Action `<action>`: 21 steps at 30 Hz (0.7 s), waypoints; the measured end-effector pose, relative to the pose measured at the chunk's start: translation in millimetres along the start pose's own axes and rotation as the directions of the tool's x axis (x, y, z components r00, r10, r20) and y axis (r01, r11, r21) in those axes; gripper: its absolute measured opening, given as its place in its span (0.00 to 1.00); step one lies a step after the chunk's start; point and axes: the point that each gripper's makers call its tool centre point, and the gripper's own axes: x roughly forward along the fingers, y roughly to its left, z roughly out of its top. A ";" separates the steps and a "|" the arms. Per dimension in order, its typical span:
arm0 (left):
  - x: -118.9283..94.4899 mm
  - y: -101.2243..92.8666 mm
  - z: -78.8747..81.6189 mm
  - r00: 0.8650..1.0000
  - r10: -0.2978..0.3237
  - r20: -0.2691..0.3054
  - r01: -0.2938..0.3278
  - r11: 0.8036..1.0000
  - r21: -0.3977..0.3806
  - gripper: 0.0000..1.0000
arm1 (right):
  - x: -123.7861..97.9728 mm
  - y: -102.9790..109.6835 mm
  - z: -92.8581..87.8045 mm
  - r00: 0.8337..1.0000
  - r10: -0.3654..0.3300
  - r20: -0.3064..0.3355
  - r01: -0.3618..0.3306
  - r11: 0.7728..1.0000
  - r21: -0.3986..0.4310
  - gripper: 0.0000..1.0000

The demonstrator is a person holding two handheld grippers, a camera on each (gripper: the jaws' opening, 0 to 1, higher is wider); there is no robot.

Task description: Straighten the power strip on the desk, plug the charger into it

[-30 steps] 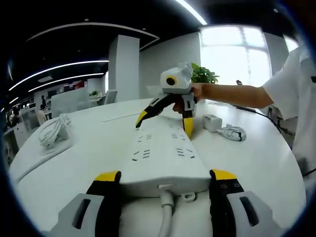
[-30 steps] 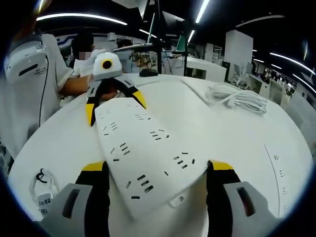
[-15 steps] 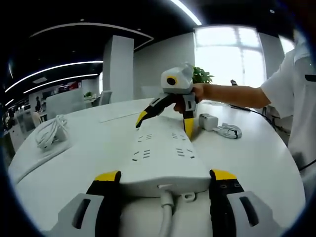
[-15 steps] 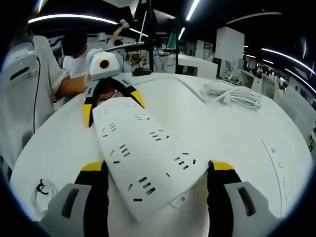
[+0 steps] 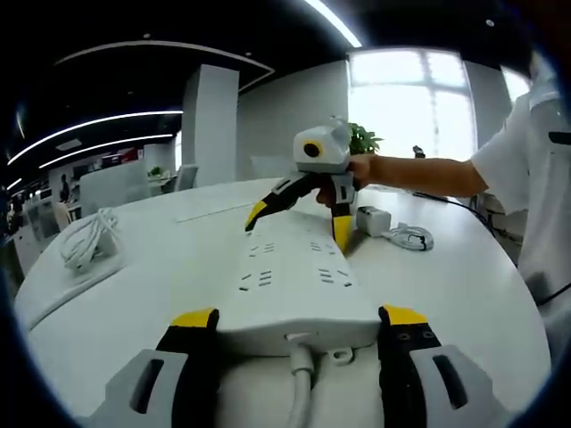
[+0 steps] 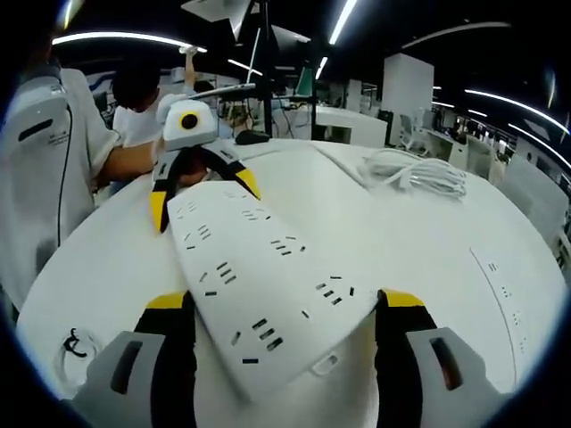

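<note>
A white power strip lies lengthwise on the round white desk. The end where its cord leaves sits between my left gripper's yellow-tipped jaws, which press its sides. At the far end my right gripper straddles it, held by a person's hand. In the right gripper view the strip runs away from my right gripper, clamped between its jaws, toward the left gripper. The white charger rests beyond the strip with its coiled cable.
A bundle of white cable lies at the desk's left side and appears as a cable coil in the right gripper view. Another power strip lies near the desk's right edge. A person in white stands close by.
Both views have swung slightly with the hands. Each gripper keeps the same hold on its end of the power strip.
</note>
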 end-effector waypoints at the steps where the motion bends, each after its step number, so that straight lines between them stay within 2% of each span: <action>1: -0.2 -0.2 -0.2 1.000 -0.004 -0.001 0.004 1.000 0.001 0.73 | -0.3 0.4 -0.2 1.000 -0.003 0.000 0.003 1.000 0.002 0.81; 21: -4.0 4.4 -0.2 0.996 -0.092 -0.001 0.092 0.995 0.032 0.73 | -2.9 6.7 -1.7 0.996 -0.079 -0.038 0.081 0.995 0.055 0.81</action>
